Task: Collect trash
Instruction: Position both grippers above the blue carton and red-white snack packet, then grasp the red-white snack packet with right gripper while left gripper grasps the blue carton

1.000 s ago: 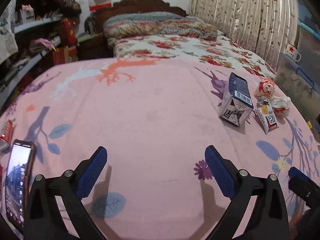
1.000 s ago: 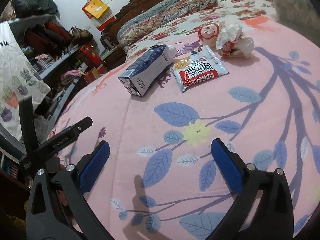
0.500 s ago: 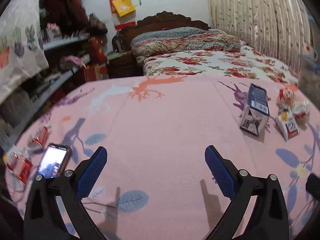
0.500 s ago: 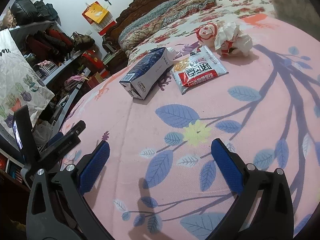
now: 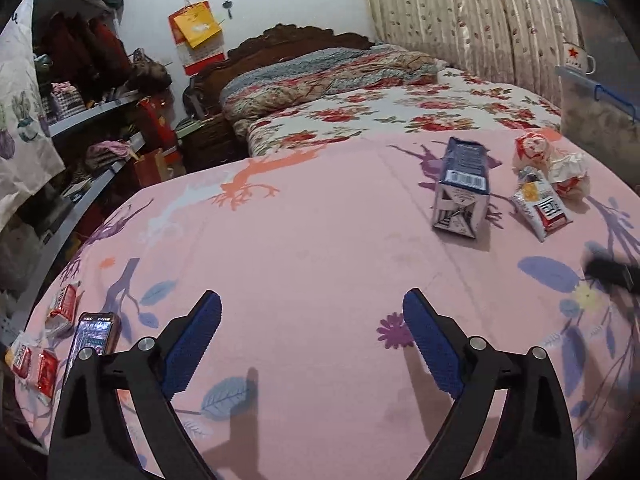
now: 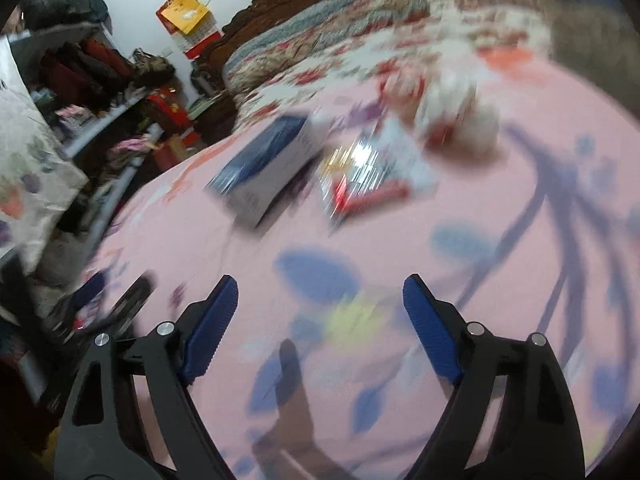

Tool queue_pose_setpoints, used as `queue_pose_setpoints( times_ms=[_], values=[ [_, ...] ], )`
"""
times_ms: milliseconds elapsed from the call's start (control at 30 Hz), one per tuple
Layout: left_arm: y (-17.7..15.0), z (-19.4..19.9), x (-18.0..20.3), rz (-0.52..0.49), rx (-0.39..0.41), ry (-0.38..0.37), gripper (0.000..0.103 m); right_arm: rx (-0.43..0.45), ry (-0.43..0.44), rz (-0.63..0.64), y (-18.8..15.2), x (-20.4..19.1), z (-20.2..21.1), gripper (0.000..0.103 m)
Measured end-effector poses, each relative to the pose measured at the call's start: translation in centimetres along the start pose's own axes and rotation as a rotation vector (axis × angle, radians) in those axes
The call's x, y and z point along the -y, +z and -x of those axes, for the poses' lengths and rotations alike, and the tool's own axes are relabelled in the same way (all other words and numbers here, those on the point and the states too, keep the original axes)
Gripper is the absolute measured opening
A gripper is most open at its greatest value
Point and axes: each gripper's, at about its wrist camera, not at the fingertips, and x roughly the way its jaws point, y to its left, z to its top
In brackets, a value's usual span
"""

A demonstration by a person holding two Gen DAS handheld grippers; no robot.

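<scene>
A blue and white carton (image 5: 462, 182) lies on the pink floral tablecloth (image 5: 312, 240), far right of my left gripper (image 5: 312, 332), which is open and empty above the cloth. Beside the carton lie a red and white snack packet (image 5: 542, 210) and crumpled wrappers (image 5: 560, 164). In the blurred right wrist view the carton (image 6: 268, 168), the packet (image 6: 368, 176) and the wrappers (image 6: 452, 112) lie well ahead of my right gripper (image 6: 320, 304), which is open and empty.
A phone (image 5: 94, 336) with a lit screen and small red packets (image 5: 60, 308) lie at the cloth's left edge. Cluttered shelves (image 5: 80, 120) stand on the left. A bed (image 5: 360, 92) and a curtain (image 5: 460, 12) lie behind. The right gripper's tip (image 5: 612, 272) shows at the right.
The left view has risen and turned, showing more of the room. The right gripper is moving fast: its view is now blurred and the trash appears closer.
</scene>
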Motion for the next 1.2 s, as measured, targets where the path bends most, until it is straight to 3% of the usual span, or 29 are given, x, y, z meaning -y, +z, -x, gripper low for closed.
queue_pose_setpoints(
  times_ms=[133, 233, 333, 367, 467, 533, 733, 800, 867, 933, 1033, 1100, 1200],
  values=[
    [-0.1, 0.1, 0.1, -0.01, 0.008, -0.03, 0.088, -0.044, -0.097, 0.088, 4.0, 0.5, -3.7, 0.093],
    [-0.1, 0.1, -0.1, -0.003, 0.015, -0.054, 0.088, -0.106, -0.147, 0.164, 5.6, 0.4, -6.6, 0.093],
    [0.0, -0.1, -0.3, 0.003, -0.008, -0.094, 0.088, -0.124, -0.129, 0.227, 5.8, -0.4, -6.9, 0.067],
    [0.2, -0.4, -0.5, 0.012, -0.036, -0.134, 0.088, -0.123, -0.141, 0.26, 5.5, -0.7, -6.7, 0.04],
    [1.6, -1.2, -0.8, 0.057, -0.11, -0.258, 0.085, -0.123, -0.106, 0.29, 4.0, -1.0, -5.3, 0.022],
    [3.7, -1.2, -0.6, 0.075, -0.104, -0.314, 0.084, -0.114, -0.072, 0.28, 2.7, -0.7, -4.1, 0.017],
    [8.8, -3.5, 5.3, -0.05, -0.107, -0.323, 0.084, -0.086, 0.023, 0.138, -0.5, 1.3, -0.4, 0.015],
    [9.7, -5.6, 7.4, -0.083, -0.142, -0.32, 0.084, -0.074, 0.029, 0.104, -1.3, 2.2, 0.8, 0.015],
    [10.2, -8.0, 9.0, -0.089, -0.19, -0.303, 0.076, -0.06, 0.018, 0.087, -2.3, 3.0, 2.1, 0.015],
    [10.2, -9.6, 9.8, -0.098, -0.223, -0.285, 0.061, -0.048, 0.005, 0.081, -2.6, 3.7, 3.0, 0.015],
    [9.5, -10.2, 9.7, -0.075, -0.238, -0.29, 0.051, -0.012, 0.003, 0.051, -2.6, 5.1, 4.7, 0.015],
    [8.8, -9.2, 9.4, -0.08, -0.235, -0.294, 0.049, 0.013, 0.016, 0.018, -2.4, 6.3, 5.7, 0.015],
    [6.1, -5.8, 8.6, -0.062, -0.258, -0.402, 0.048, 0.036, 0.033, -0.019, -2.7, 7.8, 6.8, 0.015]
  ],
)
